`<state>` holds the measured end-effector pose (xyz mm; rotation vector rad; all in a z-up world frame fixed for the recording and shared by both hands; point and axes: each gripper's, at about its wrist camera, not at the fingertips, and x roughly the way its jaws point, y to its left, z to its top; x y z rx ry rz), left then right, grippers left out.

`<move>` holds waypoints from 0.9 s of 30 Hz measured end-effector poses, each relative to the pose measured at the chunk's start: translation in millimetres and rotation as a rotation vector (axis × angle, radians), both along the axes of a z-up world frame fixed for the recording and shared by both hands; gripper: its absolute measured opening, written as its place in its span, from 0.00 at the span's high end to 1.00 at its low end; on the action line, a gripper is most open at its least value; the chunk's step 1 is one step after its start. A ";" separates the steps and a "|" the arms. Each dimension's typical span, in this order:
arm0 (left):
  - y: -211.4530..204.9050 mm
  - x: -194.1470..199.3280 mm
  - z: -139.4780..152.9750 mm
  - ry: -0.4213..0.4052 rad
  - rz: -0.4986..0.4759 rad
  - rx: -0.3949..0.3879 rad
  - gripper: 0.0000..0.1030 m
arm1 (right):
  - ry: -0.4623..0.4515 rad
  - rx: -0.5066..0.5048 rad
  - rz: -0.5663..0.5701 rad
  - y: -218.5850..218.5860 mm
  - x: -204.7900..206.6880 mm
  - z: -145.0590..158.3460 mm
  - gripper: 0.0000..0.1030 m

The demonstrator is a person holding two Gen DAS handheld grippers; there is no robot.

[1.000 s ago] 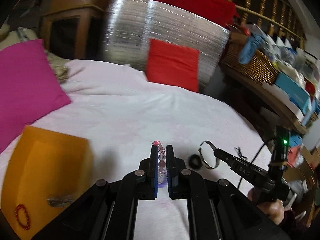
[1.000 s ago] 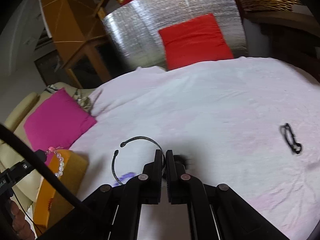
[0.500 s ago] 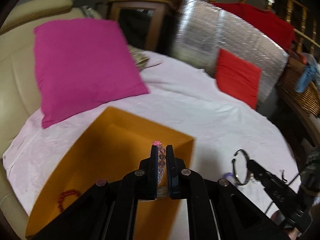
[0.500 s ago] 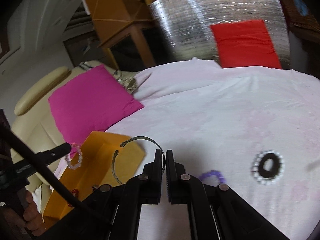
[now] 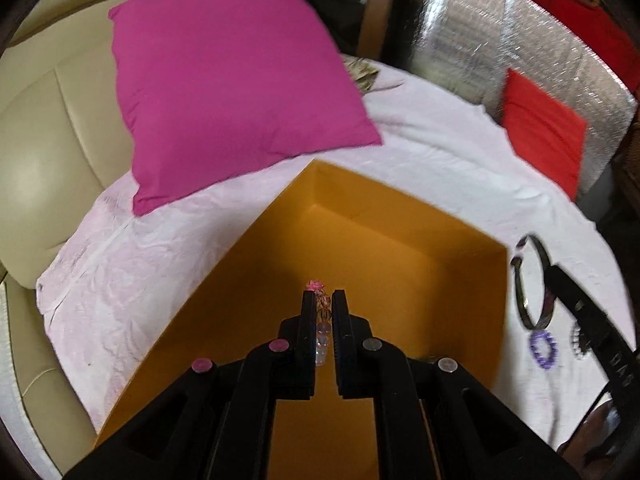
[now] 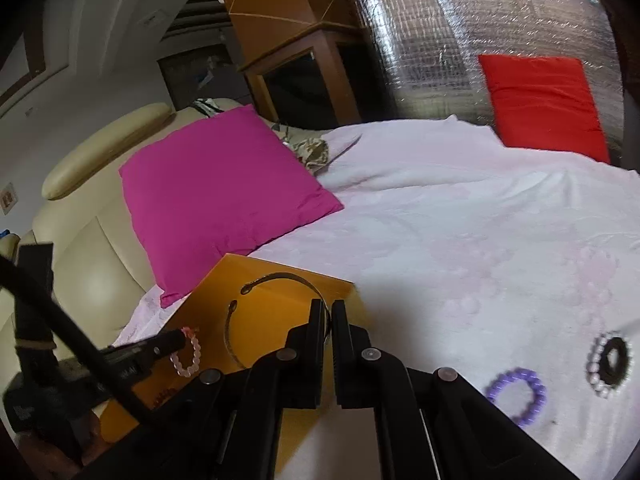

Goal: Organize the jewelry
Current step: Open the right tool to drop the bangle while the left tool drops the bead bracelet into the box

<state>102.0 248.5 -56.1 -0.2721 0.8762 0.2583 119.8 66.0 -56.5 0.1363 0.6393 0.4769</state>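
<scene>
Starting at your far left, a cream leather sofa (image 5: 48,152) curves around the white wrinkled cloth (image 5: 120,264) that covers the surface, and a square magenta fabric cushion (image 5: 232,88) leans across both, its lower corner just beside the open orange cardboard box (image 5: 400,240). Your left gripper (image 5: 323,300) hangs over the inside of that box with its black fingers nearly together, pinching a bracelet of pale pink translucent beads (image 5: 322,320) whose loop dangles below the tips in the right wrist view (image 6: 186,350); a dark red beaded piece (image 6: 162,396) lies on the box floor beneath it, partly hidden by the tool. Your right gripper (image 6: 327,304) sits just beside the box's right wall, fingers closed to a narrow slit on a thin dark metal open bangle (image 6: 276,280) with knobbed ends, which arcs out over the box's near corner. To the right of it, on the cloth, lie a purple beaded bracelet (image 6: 518,396) and, close by, a black ring edged with white pearly beads (image 6: 608,364). Farther back at the right, a red cushion (image 6: 544,104) rests against a quilted silver foil panel (image 6: 460,32).
</scene>
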 end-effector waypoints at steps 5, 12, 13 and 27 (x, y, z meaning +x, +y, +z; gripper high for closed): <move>7.5 1.6 -15.3 0.057 0.011 0.010 0.93 | 0.015 -0.004 0.041 25.6 14.2 -7.4 0.96; 16.0 -4.9 -18.0 0.079 0.050 0.053 0.85 | 0.045 0.035 0.055 44.8 28.1 -24.6 0.90; 16.6 -5.5 -18.0 0.079 0.052 0.055 0.73 | 0.053 0.034 0.053 46.5 29.5 -26.7 0.86; -30.2 -5.8 13.8 -0.044 -0.006 0.131 0.59 | 0.046 0.105 -0.068 -17.2 12.5 -11.1 0.62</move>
